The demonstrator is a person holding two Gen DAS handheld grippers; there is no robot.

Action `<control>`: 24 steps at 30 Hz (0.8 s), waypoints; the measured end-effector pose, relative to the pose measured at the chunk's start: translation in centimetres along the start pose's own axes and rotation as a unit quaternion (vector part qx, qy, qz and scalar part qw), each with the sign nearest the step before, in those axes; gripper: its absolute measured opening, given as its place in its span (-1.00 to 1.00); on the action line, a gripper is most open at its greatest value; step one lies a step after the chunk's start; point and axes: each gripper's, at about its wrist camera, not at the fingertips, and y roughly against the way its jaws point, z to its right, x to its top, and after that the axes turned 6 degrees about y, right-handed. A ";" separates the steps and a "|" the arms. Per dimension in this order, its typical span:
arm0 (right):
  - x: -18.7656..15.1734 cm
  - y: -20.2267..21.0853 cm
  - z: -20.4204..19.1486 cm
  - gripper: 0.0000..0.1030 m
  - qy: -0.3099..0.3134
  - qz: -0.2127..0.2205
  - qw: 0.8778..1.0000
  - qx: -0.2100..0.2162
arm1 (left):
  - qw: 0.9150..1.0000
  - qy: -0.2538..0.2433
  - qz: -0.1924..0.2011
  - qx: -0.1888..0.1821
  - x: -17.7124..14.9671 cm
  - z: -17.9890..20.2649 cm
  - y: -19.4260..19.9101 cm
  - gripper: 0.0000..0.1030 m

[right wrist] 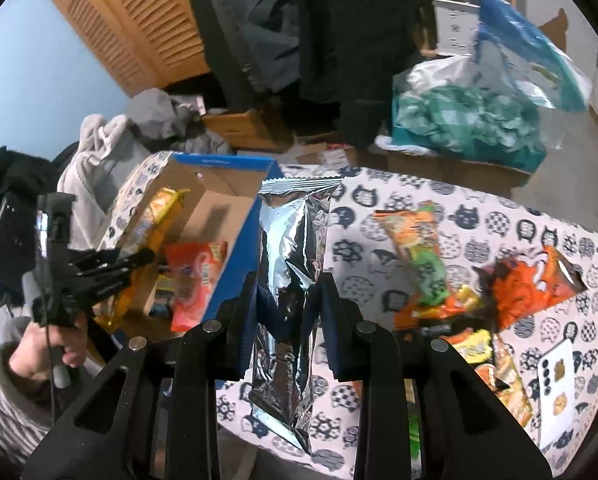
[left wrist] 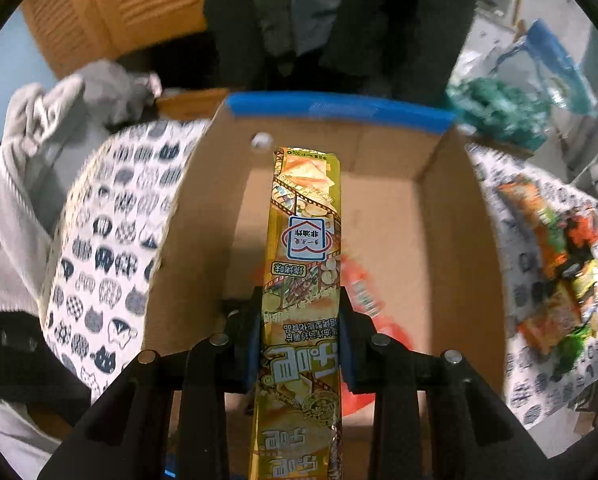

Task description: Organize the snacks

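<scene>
- Left claw [left wrist: 301,312] clamped on one long gold snack bag [left wrist: 305,248], pads pressing its two sides, bag sticking forward over the open box.
- One cardboard box [left wrist: 451,216] with a blue-taped rim, standing on the table [left wrist: 111,240] with the cat-print cloth.
- In the left wrist view, one orange-red packet [left wrist: 363,292] lying on the box floor, partly hidden behind the gold bag.
- In the right wrist view, same box [right wrist: 235,236] at the left, holding at least two packets: one yellow-orange [right wrist: 159,208] leaning on the near-left wall, one red-orange [right wrist: 191,276] by the blue side; more below, too blurred to count.
- Right claw [right wrist: 287,284] closed on one silver foil bag [right wrist: 293,240], gripped at its middle, crimped top edge pointing away, held above the cloth just beside the box's blue wall.
- Loose snack pile [right wrist: 451,280] on the cloth to the right, well apart from the box: one orange-green bag, one orange-and-black bag, one yellow-orange packet nearer the edge; exact count unclear from blur.
- One white phone [right wrist: 555,380] flat on the cloth at the far right.
- One hand [right wrist: 39,352] in a striped sleeve at lower left, gripping the handle of the other claw [right wrist: 111,264] beside the box.
</scene>
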 end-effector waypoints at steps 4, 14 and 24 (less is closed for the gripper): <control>0.6 -1.2 -1.5 -0.46 0.012 -0.010 1.000 0.007 | 1.000 0.002 -0.027 0.006 -0.5 -1.5 -1.9 -0.39; 1.8 -3.7 -4.7 -0.46 0.037 -0.028 0.999 0.019 | 0.998 0.016 -0.062 0.003 -0.6 -3.1 -4.2 -0.35; 2.4 -5.5 -6.9 -0.46 0.042 -0.042 0.998 0.038 | 0.997 0.021 -0.071 -0.016 -0.9 -3.0 -3.6 -0.05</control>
